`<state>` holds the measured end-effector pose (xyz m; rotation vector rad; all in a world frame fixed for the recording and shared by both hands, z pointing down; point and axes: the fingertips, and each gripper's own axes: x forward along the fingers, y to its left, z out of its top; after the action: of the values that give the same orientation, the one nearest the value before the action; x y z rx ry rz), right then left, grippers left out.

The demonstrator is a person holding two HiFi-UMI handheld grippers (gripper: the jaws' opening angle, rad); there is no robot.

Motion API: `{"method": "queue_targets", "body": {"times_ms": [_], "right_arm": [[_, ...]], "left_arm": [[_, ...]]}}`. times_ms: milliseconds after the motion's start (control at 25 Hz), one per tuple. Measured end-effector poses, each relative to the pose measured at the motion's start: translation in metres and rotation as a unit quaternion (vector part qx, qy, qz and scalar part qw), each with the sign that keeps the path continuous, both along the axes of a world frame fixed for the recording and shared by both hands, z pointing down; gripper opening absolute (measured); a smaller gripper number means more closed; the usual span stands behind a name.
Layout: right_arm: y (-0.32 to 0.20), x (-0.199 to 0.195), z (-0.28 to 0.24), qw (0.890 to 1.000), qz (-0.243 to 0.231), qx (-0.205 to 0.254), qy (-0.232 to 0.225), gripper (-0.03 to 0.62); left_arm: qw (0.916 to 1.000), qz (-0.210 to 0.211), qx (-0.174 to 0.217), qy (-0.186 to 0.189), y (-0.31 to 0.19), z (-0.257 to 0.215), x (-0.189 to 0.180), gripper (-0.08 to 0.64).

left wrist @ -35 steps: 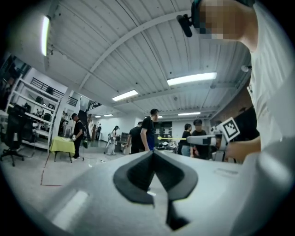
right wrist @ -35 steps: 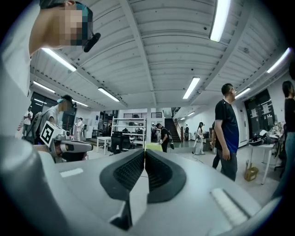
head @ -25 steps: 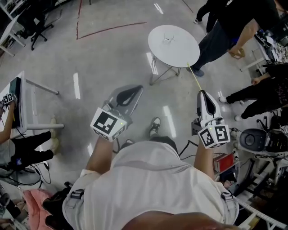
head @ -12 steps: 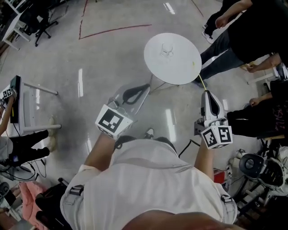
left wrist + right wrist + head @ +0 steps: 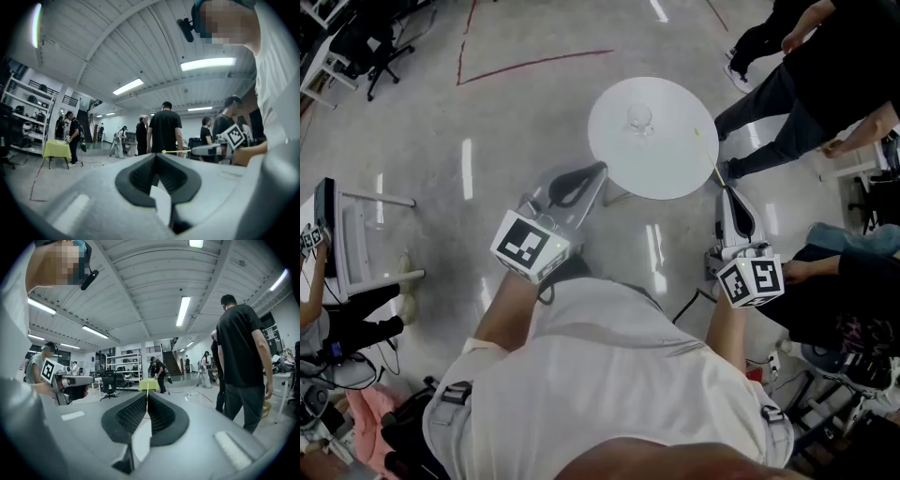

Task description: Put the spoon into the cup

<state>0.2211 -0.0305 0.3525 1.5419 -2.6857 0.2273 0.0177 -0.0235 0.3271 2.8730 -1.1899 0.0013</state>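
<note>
A round white table (image 5: 675, 159) stands ahead of me on the grey floor, with a clear glass cup (image 5: 638, 118) on its far side. My right gripper (image 5: 727, 190) is shut on a thin yellow spoon (image 5: 710, 161), which pokes forward over the table's right edge. In the right gripper view the spoon (image 5: 147, 389) shows as a thin yellow line between the closed jaws. My left gripper (image 5: 598, 171) is shut with nothing in it, its tip at the table's near left edge. The left gripper view shows the right gripper (image 5: 206, 150) with the spoon (image 5: 176, 151).
Several people in black (image 5: 825, 75) stand close to the table's right side. A person (image 5: 337, 319) sits at a desk (image 5: 356, 234) on the left. An office chair (image 5: 370, 37) is at the far left; a red line (image 5: 534, 61) marks the floor.
I have stepped closer: the table now lies nearer both grippers, and the spoon's tip reaches over its right edge. The people on the right have shifted. Both grippers stay shut.
</note>
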Motion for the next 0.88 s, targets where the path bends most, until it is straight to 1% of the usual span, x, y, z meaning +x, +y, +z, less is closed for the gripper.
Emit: {"method": "queue_targets", "body": {"times_ms": [160, 320, 440, 520, 600, 680, 760, 880], "right_arm": [[-0.063, -0.013, 0.015, 0.999, 0.016, -0.029, 0.019, 0.012], [-0.131, -0.036, 0.038, 0.997, 0.023, -0.070, 0.040, 0.012], [-0.177, -0.066, 0.051, 0.994, 0.021, -0.089, 0.067, 0.012], [-0.202, -0.086, 0.062, 0.989, 0.020, -0.113, 0.090, 0.012], [-0.218, -0.100, 0.081, 0.981, 0.017, -0.151, 0.116, 0.012], [-0.230, -0.106, 0.105, 0.971, 0.008, -0.195, 0.140, 0.012], [-0.242, -0.105, 0.129, 0.959, -0.007, -0.234, 0.159, 0.012], [-0.263, -0.096, 0.169, 0.942, -0.032, -0.282, 0.180, 0.012]], "left_arm": [[0.9995, 0.028, -0.012, 0.011, -0.073, 0.010, -0.012, 0.002], [0.9981, 0.059, -0.017, 0.005, -0.147, 0.027, -0.022, 0.002], [0.9964, 0.082, -0.021, -0.002, -0.194, 0.037, -0.044, 0.002], [0.9955, 0.090, -0.029, -0.006, -0.222, 0.042, -0.065, 0.002], [0.9949, 0.093, -0.038, -0.010, -0.243, 0.048, -0.081, 0.002], [0.9946, 0.092, -0.048, -0.010, -0.260, 0.053, -0.087, 0.002], [0.9945, 0.087, -0.057, -0.009, -0.277, 0.061, -0.083, 0.002], [0.9944, 0.077, -0.072, -0.010, -0.299, 0.075, -0.069, 0.002]]}}
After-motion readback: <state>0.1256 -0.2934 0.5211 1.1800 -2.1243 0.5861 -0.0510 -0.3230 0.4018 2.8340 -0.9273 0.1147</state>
